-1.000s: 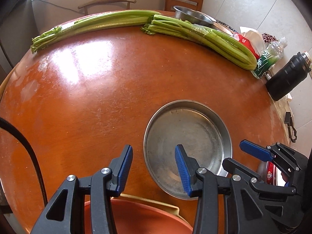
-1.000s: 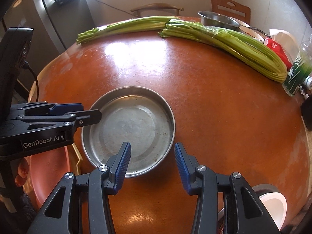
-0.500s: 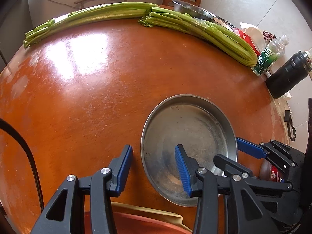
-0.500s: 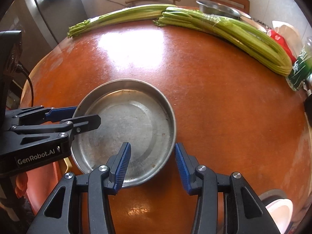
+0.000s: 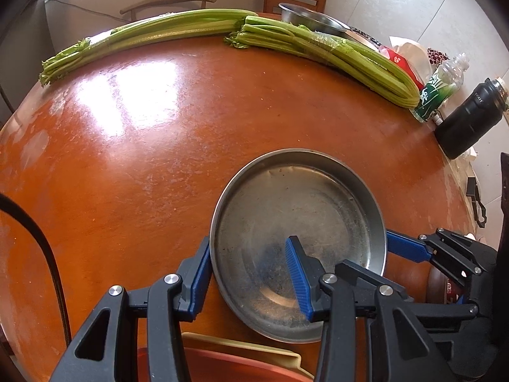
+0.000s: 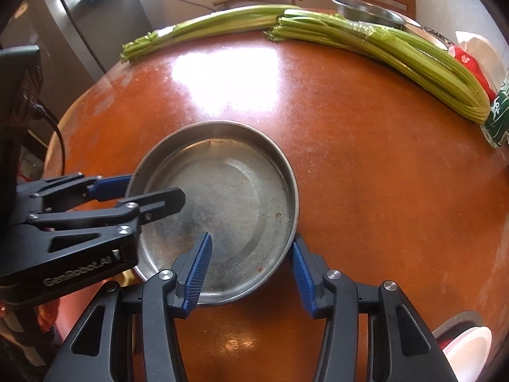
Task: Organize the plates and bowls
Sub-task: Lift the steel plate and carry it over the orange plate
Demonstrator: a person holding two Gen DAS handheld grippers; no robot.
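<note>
Round orange table [image 5: 159, 159]: both grippers, left [image 5: 248, 273] and right [image 6: 251, 273], now advanced, jaws apart, straddling steel plate [image 5: 296, 210] rim at lower frame, unclamped.

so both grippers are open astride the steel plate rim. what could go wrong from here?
1. The metal plate is shallow and slick, and each gripper straddles only its rim, so it may slip or tilt once lifted.
2. The left gripper and right gripper sit close on the near side and could collide.
3. The plate already overhangs the table edge above the orange bin; a nudge may tip it off.
</note>
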